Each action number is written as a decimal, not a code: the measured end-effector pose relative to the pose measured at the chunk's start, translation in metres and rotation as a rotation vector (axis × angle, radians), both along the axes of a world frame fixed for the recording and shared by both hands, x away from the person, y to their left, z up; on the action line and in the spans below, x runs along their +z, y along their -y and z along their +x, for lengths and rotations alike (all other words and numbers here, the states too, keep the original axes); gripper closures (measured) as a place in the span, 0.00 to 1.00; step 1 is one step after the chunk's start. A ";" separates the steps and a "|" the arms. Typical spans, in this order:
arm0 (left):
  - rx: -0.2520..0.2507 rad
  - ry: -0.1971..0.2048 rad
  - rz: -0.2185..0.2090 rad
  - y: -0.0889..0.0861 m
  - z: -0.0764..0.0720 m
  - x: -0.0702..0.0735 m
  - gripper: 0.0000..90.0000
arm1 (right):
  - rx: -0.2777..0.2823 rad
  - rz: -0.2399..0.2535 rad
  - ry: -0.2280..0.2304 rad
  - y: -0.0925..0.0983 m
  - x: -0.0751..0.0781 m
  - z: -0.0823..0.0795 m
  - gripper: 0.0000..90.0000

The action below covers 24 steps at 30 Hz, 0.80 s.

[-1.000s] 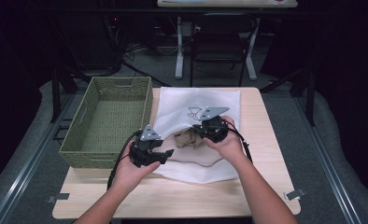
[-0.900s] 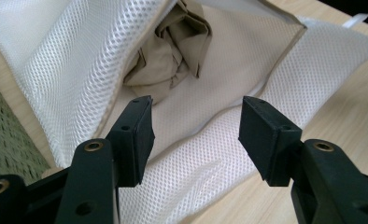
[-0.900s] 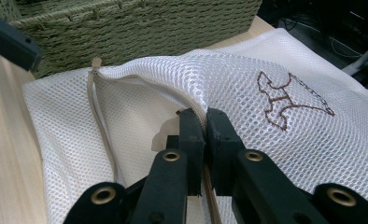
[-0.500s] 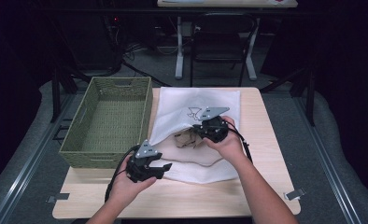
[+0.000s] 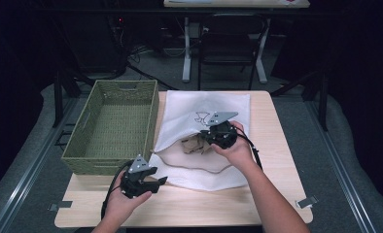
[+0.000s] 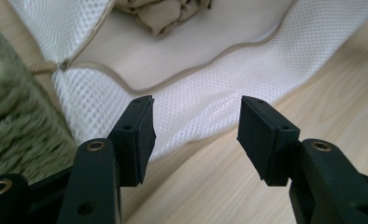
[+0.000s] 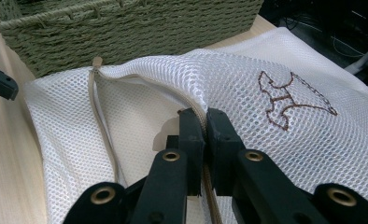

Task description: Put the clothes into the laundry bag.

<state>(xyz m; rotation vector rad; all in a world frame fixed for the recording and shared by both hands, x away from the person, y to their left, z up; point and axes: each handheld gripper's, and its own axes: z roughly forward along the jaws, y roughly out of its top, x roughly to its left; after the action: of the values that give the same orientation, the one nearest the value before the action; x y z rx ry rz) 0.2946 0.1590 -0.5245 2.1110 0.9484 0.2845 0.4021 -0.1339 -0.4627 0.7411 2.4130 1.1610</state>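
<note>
A white mesh laundry bag (image 5: 189, 109) with a brown stitched motif (image 7: 289, 98) lies on the wooden table (image 5: 204, 208), its zip mouth gaping. Inside the mouth sits a crumpled tan cloth (image 5: 194, 144), also at the top of the left gripper view as tan cloth (image 6: 168, 14). My right gripper (image 5: 206, 138) is shut on the bag's upper zip edge (image 7: 204, 119) and lifts it. My left gripper (image 5: 159, 181) rests low by the bag's near-left corner; its jaws stand open and hold nothing (image 6: 196, 126), with the bag's mesh hem (image 6: 205, 105) just ahead.
A green woven basket (image 5: 107, 165) stands left of the bag, close beside my left gripper (image 6: 9, 116). Bare wood runs along the table's near edge and right side. A chair and table legs stand on the floor beyond.
My left gripper has dropped and pulled back from the bag's mouth to the near-left corner of the bag. The right gripper has kept its hold in place.
</note>
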 end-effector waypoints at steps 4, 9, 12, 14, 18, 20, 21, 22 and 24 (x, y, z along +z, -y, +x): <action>0.022 0.003 -0.008 -0.005 0.002 -0.004 0.51 | 0.000 -0.001 -0.003 -0.001 -0.001 0.000 0.95; 0.049 0.005 -0.021 -0.010 0.003 -0.009 0.51 | 0.001 -0.002 -0.003 -0.001 -0.001 0.000 0.95; 0.066 0.003 -0.035 -0.013 0.005 -0.011 0.51 | 0.000 -0.002 -0.005 -0.001 -0.002 0.000 0.95; 0.069 0.005 -0.042 -0.014 0.006 -0.012 0.51 | 0.001 -0.003 -0.004 -0.001 -0.001 0.000 0.95; 0.079 0.005 -0.040 -0.015 0.007 -0.015 0.51 | 0.001 -0.004 -0.003 -0.001 -0.002 0.000 0.95; 0.076 0.001 -0.041 -0.015 0.007 -0.017 0.51 | 0.000 -0.004 -0.003 -0.001 -0.001 0.000 0.95; 0.074 -0.003 -0.038 -0.015 0.007 -0.017 0.51 | 0.001 -0.005 -0.002 -0.001 -0.001 0.000 0.95; 0.071 -0.003 -0.035 -0.014 0.007 -0.018 0.51 | 0.001 -0.006 0.000 -0.001 -0.001 -0.001 0.95; 0.068 -0.010 -0.033 -0.013 0.008 -0.020 0.51 | 0.000 -0.006 0.000 -0.001 -0.001 -0.001 0.95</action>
<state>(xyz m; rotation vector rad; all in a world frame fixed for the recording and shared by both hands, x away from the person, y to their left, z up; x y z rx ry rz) 0.3026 0.1718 -0.5440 2.0548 1.0256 0.2909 0.4012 -0.1328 -0.4636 0.7388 2.4153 1.1531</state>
